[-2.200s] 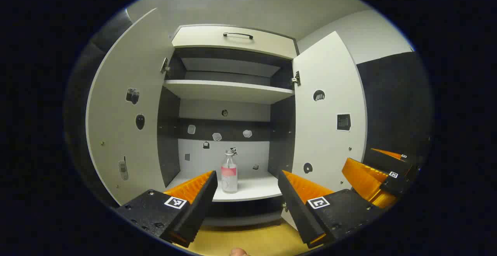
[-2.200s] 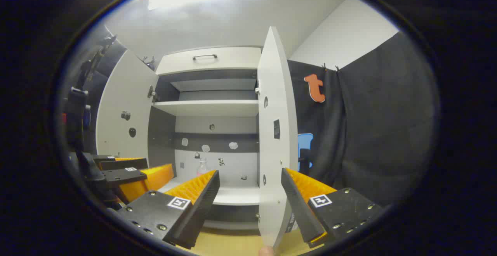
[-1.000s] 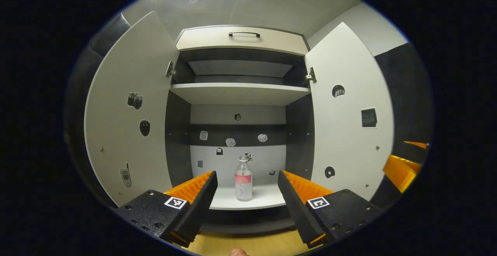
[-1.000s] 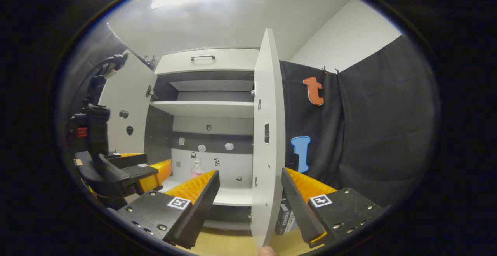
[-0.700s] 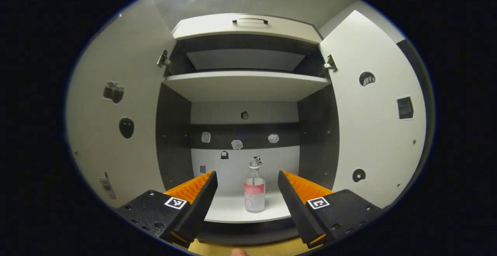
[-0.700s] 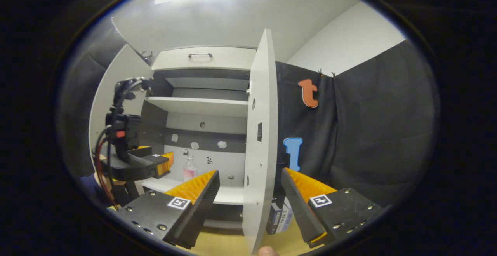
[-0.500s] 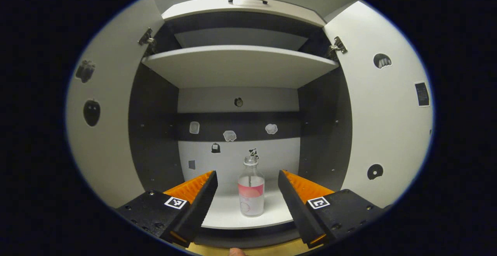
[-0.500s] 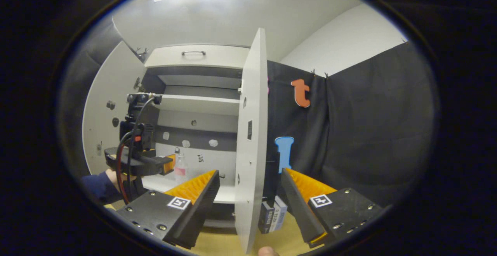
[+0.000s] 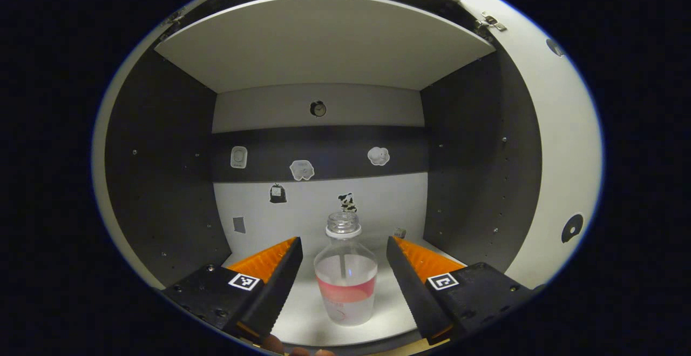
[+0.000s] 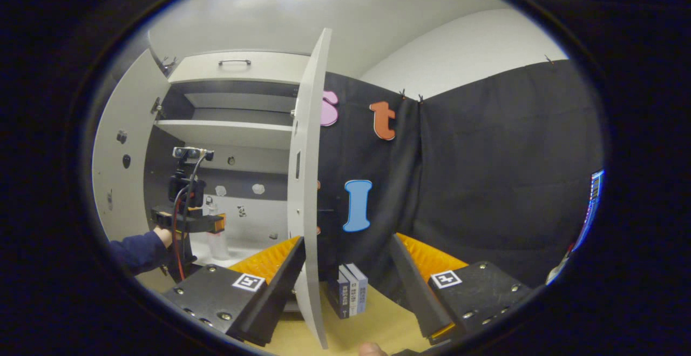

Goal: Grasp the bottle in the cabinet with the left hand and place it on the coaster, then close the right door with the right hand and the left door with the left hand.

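Note:
A clear, capless bottle with a pink label stands upright on the cabinet's lower white shelf. My left gripper is open inside the cabinet, one finger on each side of the bottle, with small gaps and no touch. In the right gripper view, the left gripper is held by a hand in a blue sleeve, and the bottle shows faintly by it. My right gripper is open and holds nothing. The open right door stands edge-on just beside its left finger. The left door is swung wide open.
An upper shelf spans overhead and dark side walls close in on both sides. The right door's inner face is at the right. Small boxes stand on the wooden tabletop behind the right door. A drawer tops the cabinet.
My left gripper has pushed forward into the cabinet, and the bottle now sits between its fingers. My right gripper has swung to the right, so the door edge has slid left in its view.

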Demonstrator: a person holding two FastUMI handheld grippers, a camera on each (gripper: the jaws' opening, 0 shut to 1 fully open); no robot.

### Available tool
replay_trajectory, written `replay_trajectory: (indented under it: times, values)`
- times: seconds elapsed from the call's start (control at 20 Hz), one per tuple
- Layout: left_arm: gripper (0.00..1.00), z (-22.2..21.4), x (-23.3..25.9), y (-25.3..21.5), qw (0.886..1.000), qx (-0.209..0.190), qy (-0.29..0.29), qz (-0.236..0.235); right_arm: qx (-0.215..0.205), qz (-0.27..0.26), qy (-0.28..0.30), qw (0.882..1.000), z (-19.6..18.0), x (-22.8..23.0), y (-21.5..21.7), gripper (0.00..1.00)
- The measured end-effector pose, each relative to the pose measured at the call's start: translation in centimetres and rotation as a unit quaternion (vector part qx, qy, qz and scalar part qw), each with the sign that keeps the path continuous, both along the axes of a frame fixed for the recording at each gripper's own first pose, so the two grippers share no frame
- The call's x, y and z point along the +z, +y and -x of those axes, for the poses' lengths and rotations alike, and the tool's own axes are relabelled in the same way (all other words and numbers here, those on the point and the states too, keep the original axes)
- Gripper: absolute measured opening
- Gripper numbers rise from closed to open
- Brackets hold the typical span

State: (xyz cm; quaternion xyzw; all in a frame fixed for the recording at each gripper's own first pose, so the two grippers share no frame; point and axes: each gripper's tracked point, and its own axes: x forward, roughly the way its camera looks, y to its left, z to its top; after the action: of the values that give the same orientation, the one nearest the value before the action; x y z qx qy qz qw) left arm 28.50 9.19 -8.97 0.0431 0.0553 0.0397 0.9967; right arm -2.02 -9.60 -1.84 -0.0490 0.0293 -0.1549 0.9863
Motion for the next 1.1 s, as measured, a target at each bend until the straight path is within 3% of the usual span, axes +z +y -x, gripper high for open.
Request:
replay_trajectory:
  times: [0.25, 0.4, 0.9, 1.1]
  values:
    - [0.98, -1.6, -2.9, 0.9, 0.999, 0.017, 0.039, 0.007, 0.012, 0.007, 0.001, 1.000, -0.6, -0.1, 0.6, 0.94]
    - [0.76, -1.2, -2.6, 1.4, 0.999, 0.021, 0.034, 0.020, 0.013, 0.007, 0.003, 1.000, -0.7, -0.2, 0.3, 0.96]
    - [0.75, 7.6, -0.2, -1.1, 0.991, -0.055, 0.010, 0.122, 0.029, -0.021, 0.004, 0.999, 0.0, -0.6, -1.0, 0.94]
    - [0.77, 12.4, -1.8, -2.4, 0.987, -0.087, 0.012, 0.137, 0.037, -0.028, 0.008, 0.999, 1.2, -1.0, -1.1, 0.96]
